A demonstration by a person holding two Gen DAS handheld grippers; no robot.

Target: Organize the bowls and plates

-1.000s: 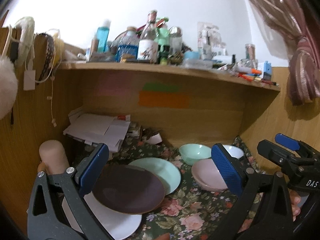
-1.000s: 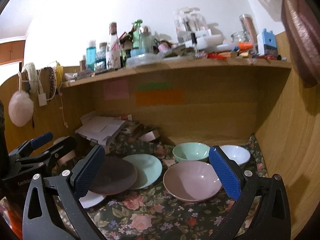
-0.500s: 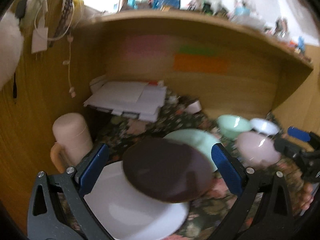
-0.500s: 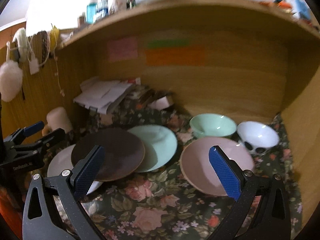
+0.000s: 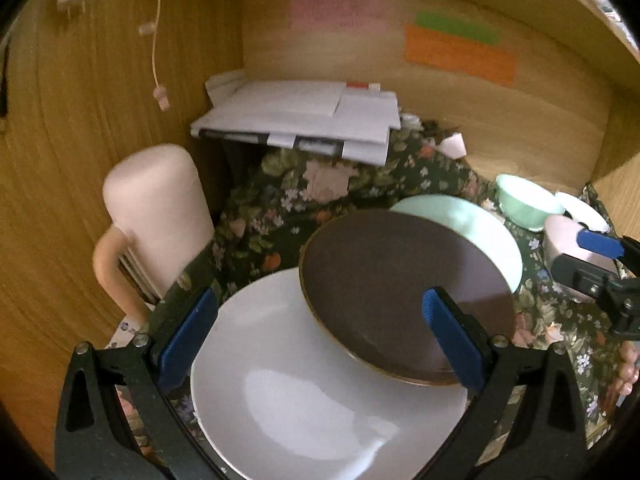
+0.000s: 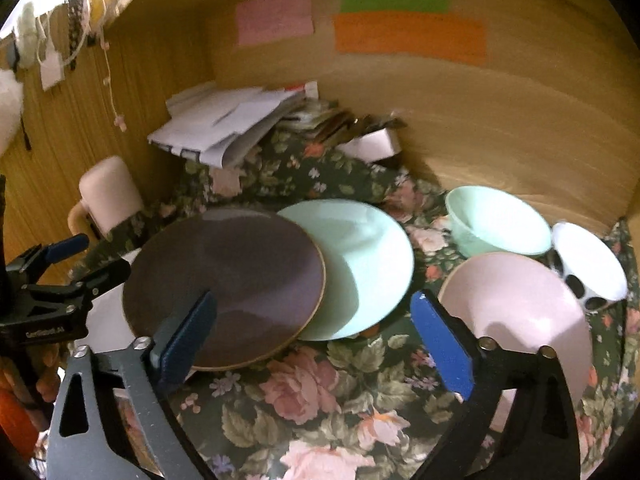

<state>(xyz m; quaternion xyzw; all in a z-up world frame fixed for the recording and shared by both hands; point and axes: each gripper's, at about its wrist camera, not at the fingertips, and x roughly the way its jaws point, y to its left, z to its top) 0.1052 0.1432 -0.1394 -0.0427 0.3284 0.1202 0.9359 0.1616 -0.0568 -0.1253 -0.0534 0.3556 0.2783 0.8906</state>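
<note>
Claws both spread, empty; right claw (image 6: 314, 334) has just been closing. Left view alone shows the whole white plate (image 5: 304, 392); right view alone shows the whole pink bowl (image 6: 516, 320).

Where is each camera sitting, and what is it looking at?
Left wrist view: sits on the left gripper, looks down at the white plate and brown plate; both blue-padded fingers show, spread wide, and the right gripper at the right edge.
Right wrist view: sits on the right gripper, looks down at the flowered cloth and pink bowl; its own open fingers, which have just been closing a little, show, with the left gripper at the left edge.
Both share the brown plate, mint plate, bowls and paper pile.
</note>
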